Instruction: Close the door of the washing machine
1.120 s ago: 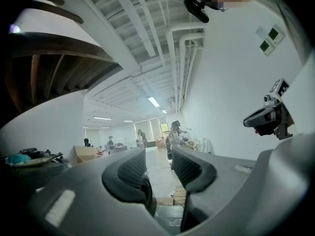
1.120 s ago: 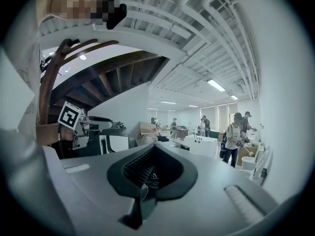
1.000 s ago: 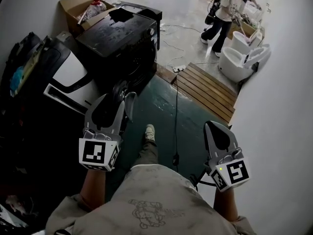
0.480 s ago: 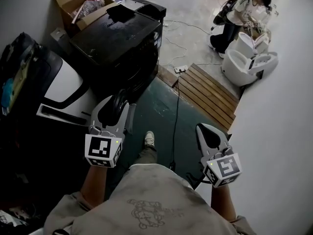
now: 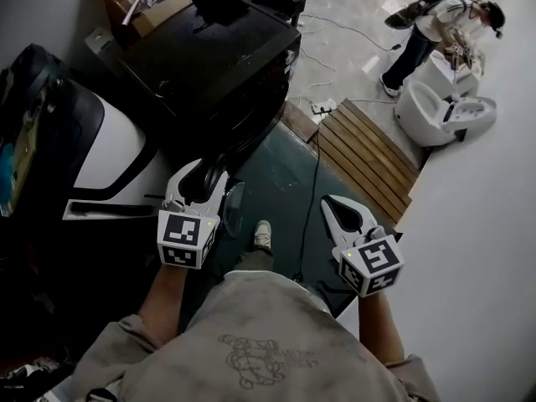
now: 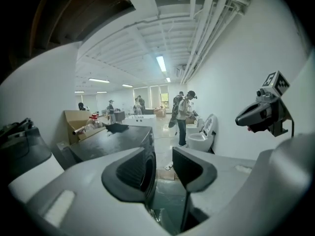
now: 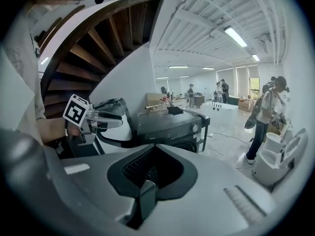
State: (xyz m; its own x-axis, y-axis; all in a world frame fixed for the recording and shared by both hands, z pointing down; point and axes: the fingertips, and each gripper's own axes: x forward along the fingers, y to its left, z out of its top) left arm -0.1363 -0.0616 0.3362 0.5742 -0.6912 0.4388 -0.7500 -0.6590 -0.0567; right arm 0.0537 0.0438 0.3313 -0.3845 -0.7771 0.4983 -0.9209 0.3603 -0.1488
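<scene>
Glossy black washing machine [image 5: 209, 61] — matt slatted wooden pallet [image 5: 368, 151]

Person wears a grey-beige shirt [image 5: 251, 342] with an outline graphic printed on the front. Sleeves end above the forearms. Dark trousers [image 5: 251, 262] and 1 light shoe [image 5: 263, 234] are visible. The left gripper [image 5: 201, 174] and right gripper [image 5: 333, 204] have pale grey moulded shells and black ribbed pads. Each carries 1 white cube [image 5: 186, 239] with black square markers and a small lit dot.
</scene>
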